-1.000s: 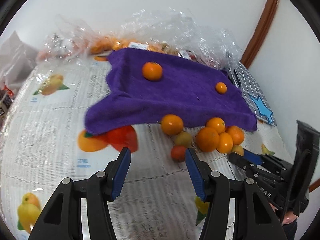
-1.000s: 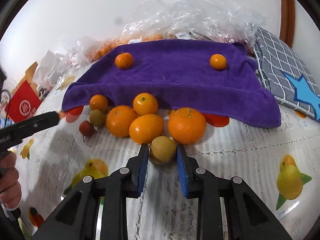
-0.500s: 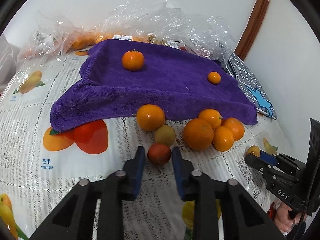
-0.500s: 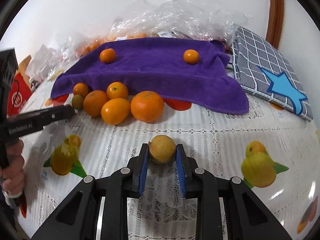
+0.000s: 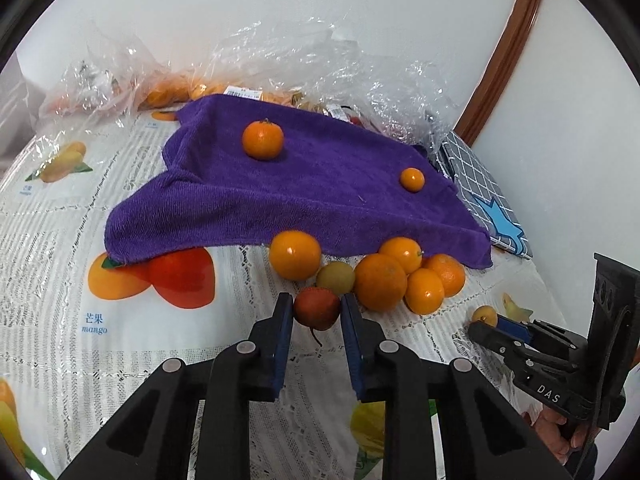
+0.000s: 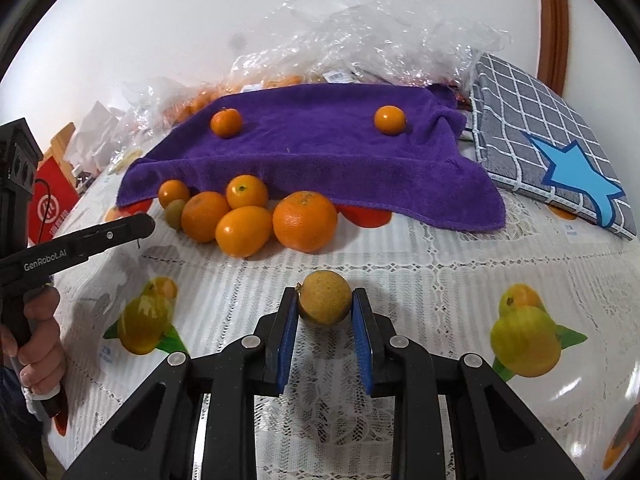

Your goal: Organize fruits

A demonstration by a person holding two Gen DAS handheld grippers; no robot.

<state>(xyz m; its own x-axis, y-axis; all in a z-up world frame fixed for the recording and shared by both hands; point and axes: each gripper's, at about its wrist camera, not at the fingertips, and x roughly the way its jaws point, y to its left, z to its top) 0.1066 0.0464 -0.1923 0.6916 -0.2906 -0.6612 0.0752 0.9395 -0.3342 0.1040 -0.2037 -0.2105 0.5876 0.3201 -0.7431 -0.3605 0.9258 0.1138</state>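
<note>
Left gripper: jaws closed on a small red fruit at the near edge of the orange pile. Right gripper: jaws clamped on a yellow-brown round fruit, just above the tablecloth, apart from the pile. Both fruits judged light, smooth-skinned, bruisable; equatorial hold suits. Both grippers are angled down toward the purple towel.

A: Where does the left wrist view sit?
B: Low and close over the tablecloth, facing the purple towel at 12 o'clock.
A: And the right wrist view?
B: Low too, set farther back, facing the same towel.
A: What do they share?
B: The towel and the orange pile.
</note>
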